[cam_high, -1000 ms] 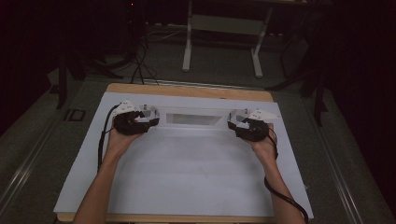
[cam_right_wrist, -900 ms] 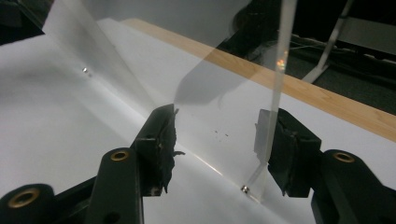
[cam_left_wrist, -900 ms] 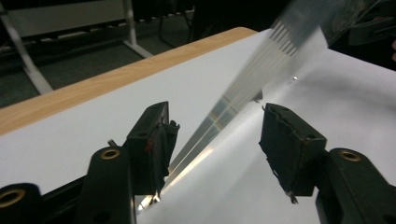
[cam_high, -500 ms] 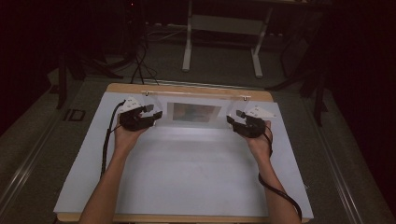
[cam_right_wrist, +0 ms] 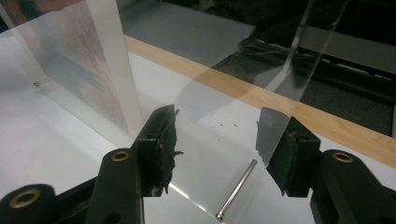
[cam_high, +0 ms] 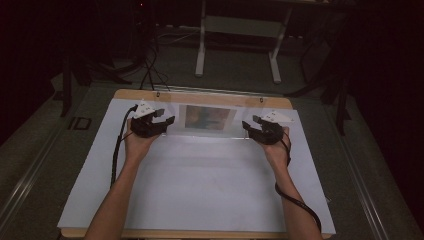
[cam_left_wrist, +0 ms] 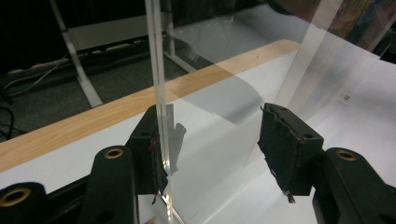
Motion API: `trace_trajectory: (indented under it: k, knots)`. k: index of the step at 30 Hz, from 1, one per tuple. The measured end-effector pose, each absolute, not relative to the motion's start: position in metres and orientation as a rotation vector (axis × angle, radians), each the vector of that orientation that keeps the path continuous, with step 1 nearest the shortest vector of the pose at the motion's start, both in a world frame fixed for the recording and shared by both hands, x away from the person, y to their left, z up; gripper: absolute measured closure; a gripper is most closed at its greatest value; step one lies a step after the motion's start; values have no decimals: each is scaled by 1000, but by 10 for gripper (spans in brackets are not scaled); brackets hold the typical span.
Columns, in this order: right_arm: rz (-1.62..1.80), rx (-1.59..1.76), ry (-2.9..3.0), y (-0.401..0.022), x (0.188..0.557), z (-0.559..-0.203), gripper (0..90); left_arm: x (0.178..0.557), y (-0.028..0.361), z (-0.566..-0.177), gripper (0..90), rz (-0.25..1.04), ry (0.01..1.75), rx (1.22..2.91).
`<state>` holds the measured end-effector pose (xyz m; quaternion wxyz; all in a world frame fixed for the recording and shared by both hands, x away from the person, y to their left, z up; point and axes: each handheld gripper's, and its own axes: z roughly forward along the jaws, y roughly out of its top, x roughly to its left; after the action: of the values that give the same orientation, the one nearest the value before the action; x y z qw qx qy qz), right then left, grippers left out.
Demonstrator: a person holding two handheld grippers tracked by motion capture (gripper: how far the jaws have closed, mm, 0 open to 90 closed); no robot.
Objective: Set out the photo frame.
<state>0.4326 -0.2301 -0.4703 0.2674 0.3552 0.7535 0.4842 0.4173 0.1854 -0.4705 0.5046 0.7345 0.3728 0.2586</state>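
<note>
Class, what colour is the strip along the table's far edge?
Light wood-brown, the table's far edge; it shows best in the left gripper view.

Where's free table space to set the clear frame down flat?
The white sheet is bare from the two grippers to the near wooden edge, between the forearms and outside them. Crowded: the far strip, where the clear acrylic frame stands between the left gripper and right gripper; a metal pin lies there.

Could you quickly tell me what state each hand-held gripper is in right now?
Left hand-held gripper: open, jaws around the edge of the clear acrylic frame, one pad against it.
Right hand-held gripper: open, jaws apart astride the frame's other end, nothing clamped.
</note>
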Motion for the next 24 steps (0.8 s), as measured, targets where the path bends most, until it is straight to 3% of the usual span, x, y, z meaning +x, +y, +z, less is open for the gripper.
trace_trajectory:
  k: [16, 24]
  knots:
    - [1386, 1077, 2114, -225, 419, -457, 482, 401, 205, -462, 475, 453, 993, 1716]
    - [1375, 1120, 2144, -222, 407, -452, 483, 386, 209, -459, 481, 426, 1021, 1716]
